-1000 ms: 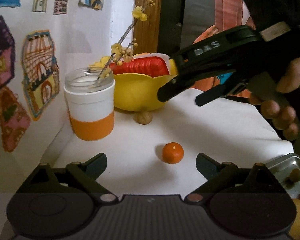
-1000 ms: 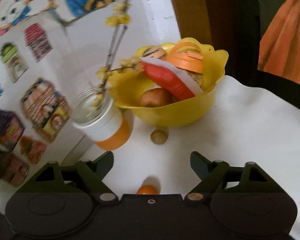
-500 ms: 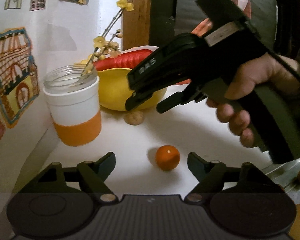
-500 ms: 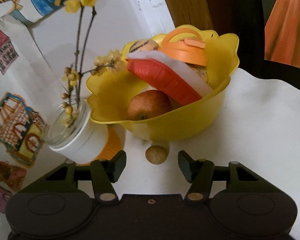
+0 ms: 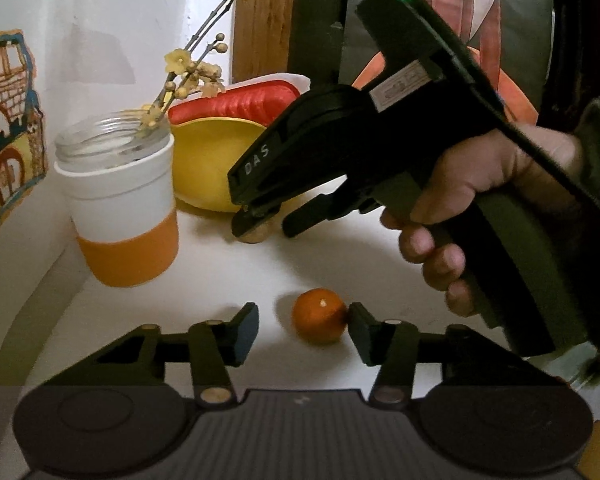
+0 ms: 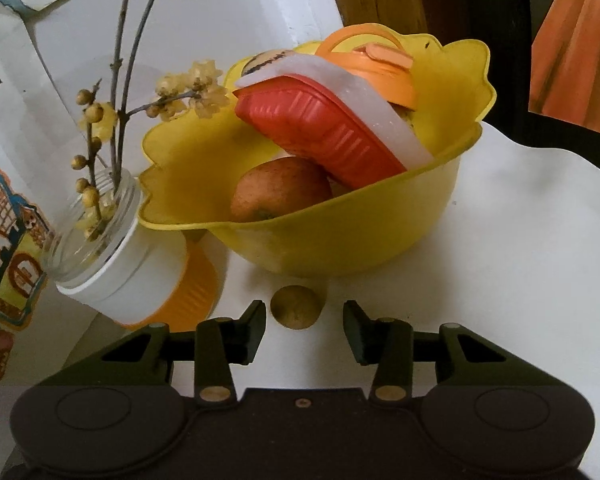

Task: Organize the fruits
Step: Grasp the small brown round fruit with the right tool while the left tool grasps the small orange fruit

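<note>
Fruits are addressed two at a time: the small orange fruit (image 5: 319, 315) lies on the white table (image 5: 340, 264), now framed by the left tongs (image 5: 302, 329), apart, right pad touching it. The right tongs (image 6: 305, 325), brought forward from a second earlier, are apart astride the small brown fruit (image 6: 295, 306) just before the yellow bowl (image 6: 340, 236). Both grasps are judged imminent. The orange fruit is round and glossy; the brown one dull and speckled.

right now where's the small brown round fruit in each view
Left wrist: the small brown fruit sits mid-frame, partly hidden under the right tongs' tips.
Right wrist: small brown fruit lower centre, between the open tips.
Shared landmark: yellow bowl just behind it.
</note>
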{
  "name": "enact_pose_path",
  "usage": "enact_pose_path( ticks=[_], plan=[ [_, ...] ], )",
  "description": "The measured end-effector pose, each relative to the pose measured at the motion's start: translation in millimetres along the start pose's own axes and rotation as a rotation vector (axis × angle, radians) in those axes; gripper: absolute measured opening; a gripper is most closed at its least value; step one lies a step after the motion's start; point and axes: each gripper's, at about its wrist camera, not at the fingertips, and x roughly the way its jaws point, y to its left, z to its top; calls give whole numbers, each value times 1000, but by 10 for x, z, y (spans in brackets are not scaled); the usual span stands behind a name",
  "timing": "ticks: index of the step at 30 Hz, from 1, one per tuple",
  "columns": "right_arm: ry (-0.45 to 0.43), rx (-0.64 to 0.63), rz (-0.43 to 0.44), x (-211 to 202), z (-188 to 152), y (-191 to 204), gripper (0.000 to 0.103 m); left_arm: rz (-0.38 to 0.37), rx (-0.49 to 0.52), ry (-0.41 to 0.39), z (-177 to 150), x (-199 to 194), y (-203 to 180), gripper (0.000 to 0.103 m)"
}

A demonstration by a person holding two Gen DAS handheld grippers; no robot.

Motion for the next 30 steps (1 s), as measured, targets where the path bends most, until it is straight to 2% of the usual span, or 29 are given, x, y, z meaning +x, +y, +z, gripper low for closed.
enact_pose_path(
  ticks=[7,9,30],
  plan=[
    [-5,-14,-9,58,55,49,37,-31,-17,1,-11,44,14,35],
    [-1,-22,-18,66,60,59,30,-32,-17,2,-13,36,9,34],
    [72,6,-3,-394,-263,-156,30,54,-91,49,-24,-210,48,33]
  ],
)
